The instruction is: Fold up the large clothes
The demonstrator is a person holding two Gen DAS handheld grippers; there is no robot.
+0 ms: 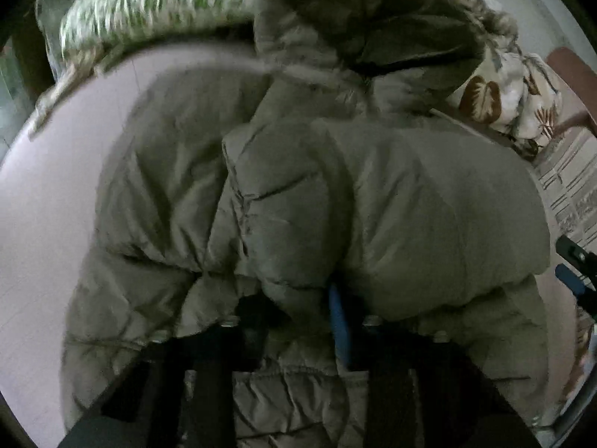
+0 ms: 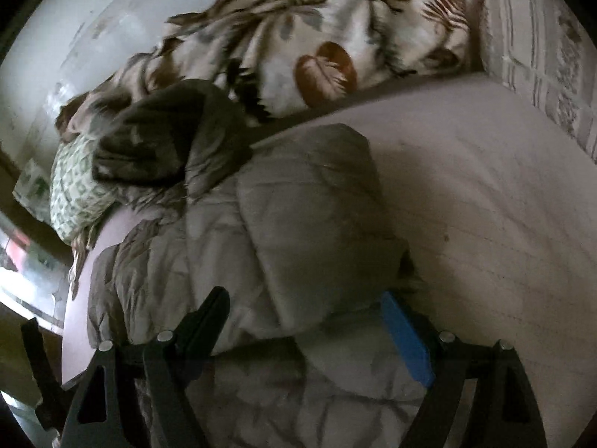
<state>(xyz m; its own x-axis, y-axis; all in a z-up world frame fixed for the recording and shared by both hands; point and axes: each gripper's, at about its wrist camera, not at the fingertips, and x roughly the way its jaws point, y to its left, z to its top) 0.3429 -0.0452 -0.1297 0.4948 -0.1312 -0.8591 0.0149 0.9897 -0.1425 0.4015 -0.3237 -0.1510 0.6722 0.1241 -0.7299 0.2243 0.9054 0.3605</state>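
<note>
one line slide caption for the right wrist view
Right gripper open astride the folded olive puffer jacket on a pale bed.

Left wrist view: close above the padded jacket (image 1: pixel 335 194), looking steeply down toward its hood (image 1: pixel 373 18). Right wrist view: slightly farther back, angled down across the bed (image 2: pixel 485 205). Both share the jacket, leaf-print blanket (image 2: pixel 317 44) and, apparently, a blurred green-patterned pillow (image 1: pixel 160 0).

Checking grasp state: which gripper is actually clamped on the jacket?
The left gripper, pinching a jacket fold; the right gripper stands wide open.
</note>
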